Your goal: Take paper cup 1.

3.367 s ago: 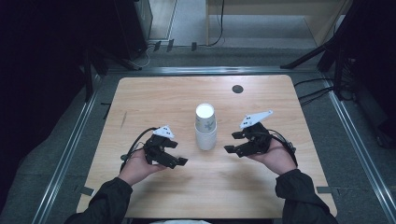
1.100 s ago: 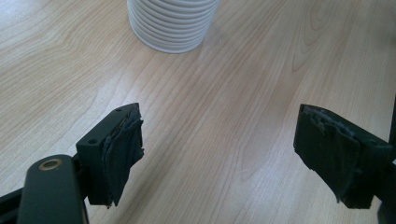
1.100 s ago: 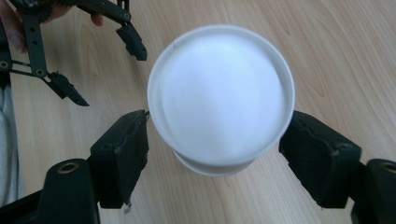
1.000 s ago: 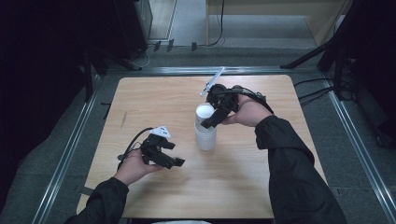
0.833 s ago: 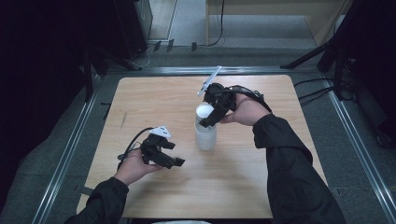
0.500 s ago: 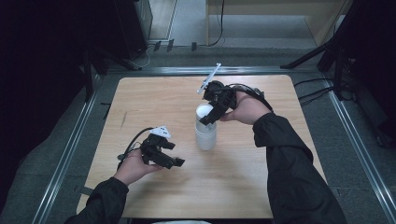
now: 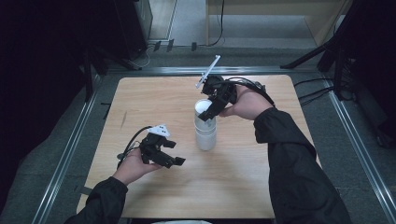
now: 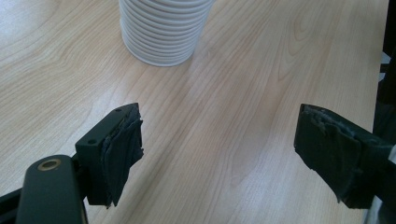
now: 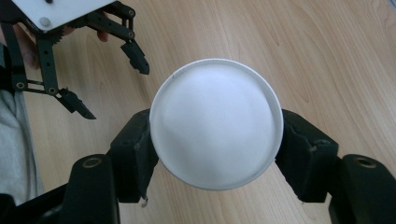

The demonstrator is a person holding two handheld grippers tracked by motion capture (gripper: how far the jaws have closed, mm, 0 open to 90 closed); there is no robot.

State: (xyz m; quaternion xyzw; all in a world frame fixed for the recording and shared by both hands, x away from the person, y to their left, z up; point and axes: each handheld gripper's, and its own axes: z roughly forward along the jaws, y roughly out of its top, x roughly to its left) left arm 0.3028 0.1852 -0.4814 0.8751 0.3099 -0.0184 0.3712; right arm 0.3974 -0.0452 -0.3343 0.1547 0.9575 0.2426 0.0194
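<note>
My right gripper [image 7: 211, 112] reaches down over the tall stack of white ribbed paper cups [image 7: 205, 133], which stands upright near the middle of the light wooden desk [image 7: 243, 186], somewhat toward its far edge. Its jaws have just been closing and now clamp the top white cup [image 9: 216, 122] by its sides, pads [image 9: 135, 154] pressed to the rim left and right. My left gripper [image 7: 170, 158] rests low toward the near left corner of the desk, jaws apart with nothing between them, well clear of the base of the stack [image 8: 161, 32].
</note>
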